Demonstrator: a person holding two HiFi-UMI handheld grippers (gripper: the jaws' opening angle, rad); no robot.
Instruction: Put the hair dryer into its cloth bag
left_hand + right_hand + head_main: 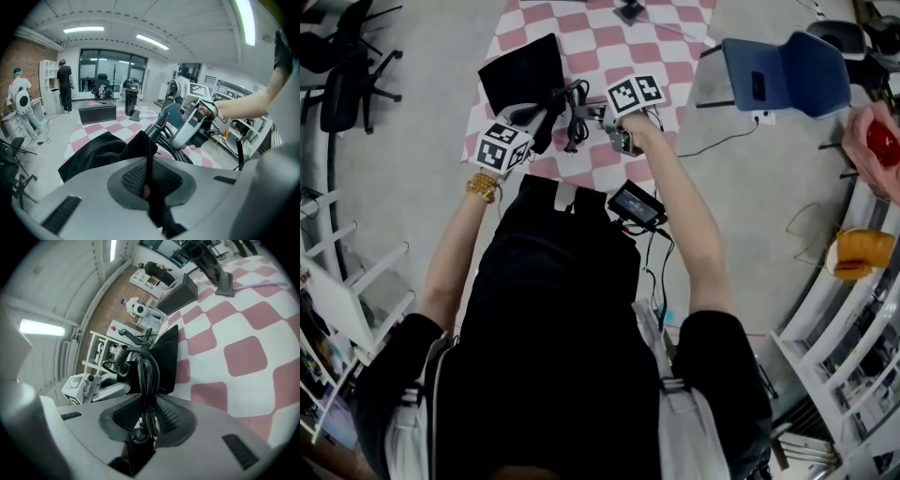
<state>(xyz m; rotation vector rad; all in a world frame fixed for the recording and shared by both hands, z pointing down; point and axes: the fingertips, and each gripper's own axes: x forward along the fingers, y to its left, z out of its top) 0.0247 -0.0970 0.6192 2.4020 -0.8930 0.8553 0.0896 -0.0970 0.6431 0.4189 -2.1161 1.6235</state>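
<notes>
In the head view, both grippers were held over a checked surface (675, 37). The black bag (523, 73) was spread on it just beyond the left gripper (539, 124). A looped cord (575, 117) was seen between that gripper and the right gripper (600, 117). What either pair of fingers gripped could not be read from above.

That was settled by the 2 gripper views. In the left gripper view, the fingers were pressed together on a thin fold of the bag's edge, and the rest of the cloth was draped away to the left. The cord's ribbed sleeve (158, 125) was shown just behind the pinched fold, with the right gripper close beyond it.

In the right gripper view, the fingers were pinched on several strands of the bundled cord. The loop was seen rising from them in front of the bag, and the left gripper was shown low at the left, next to the cloth.

The body of the dryer could not be made out in any view; only its cord and sleeve were seen, beside the bag.

A blue chair (783, 75) was shown only from above, and 2 standing people (64, 84) only in the left gripper view.
</notes>
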